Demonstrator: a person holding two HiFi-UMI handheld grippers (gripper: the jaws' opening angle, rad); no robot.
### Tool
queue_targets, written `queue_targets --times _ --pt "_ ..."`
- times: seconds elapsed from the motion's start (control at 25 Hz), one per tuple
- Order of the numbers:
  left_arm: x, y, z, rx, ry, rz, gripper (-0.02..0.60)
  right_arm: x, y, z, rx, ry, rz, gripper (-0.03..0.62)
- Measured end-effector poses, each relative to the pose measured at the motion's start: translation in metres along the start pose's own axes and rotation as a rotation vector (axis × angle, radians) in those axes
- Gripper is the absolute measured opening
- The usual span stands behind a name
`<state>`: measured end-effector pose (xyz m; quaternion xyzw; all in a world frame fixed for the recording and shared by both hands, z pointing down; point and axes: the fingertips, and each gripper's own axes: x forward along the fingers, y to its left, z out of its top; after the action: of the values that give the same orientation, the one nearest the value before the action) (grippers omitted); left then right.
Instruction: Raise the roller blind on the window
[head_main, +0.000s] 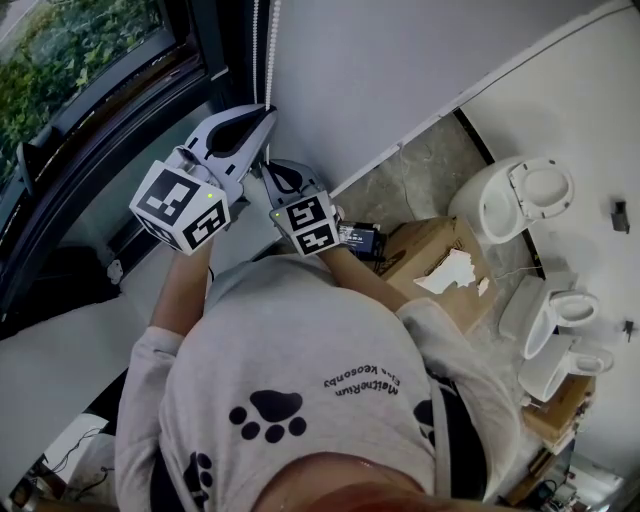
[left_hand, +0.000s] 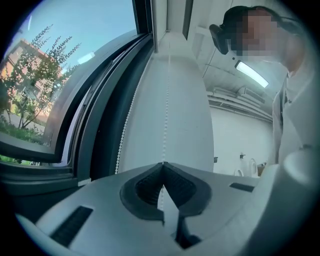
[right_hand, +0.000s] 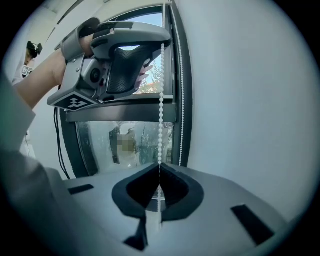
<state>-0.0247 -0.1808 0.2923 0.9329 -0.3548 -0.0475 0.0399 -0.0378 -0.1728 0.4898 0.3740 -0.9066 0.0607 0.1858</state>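
Beside the dark window frame, against the white wall, the bead chain of the roller blind hangs in two strands; I read both claws as clamped on the same strand. Left gripper: jaws closed, the chain pinched at their tips and running straight up the wall from them; the second strand hangs free, nearer the frame. Right gripper: jaws closed on the chain, directly below the left gripper, the strand straight between the two. From the head view, I see both grippers close together at the wall, left uppermost; a cardboard box and white toilets stand on the floor off to the right.
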Motion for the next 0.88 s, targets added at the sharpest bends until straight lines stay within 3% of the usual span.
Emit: queue_targets --times 0.88 --pt "-0.004 0.011 -0.061 -0.066 0.066 0.040 0.009 0.019 0.003 -0.057 0.038 0.181 0.031 0.009"
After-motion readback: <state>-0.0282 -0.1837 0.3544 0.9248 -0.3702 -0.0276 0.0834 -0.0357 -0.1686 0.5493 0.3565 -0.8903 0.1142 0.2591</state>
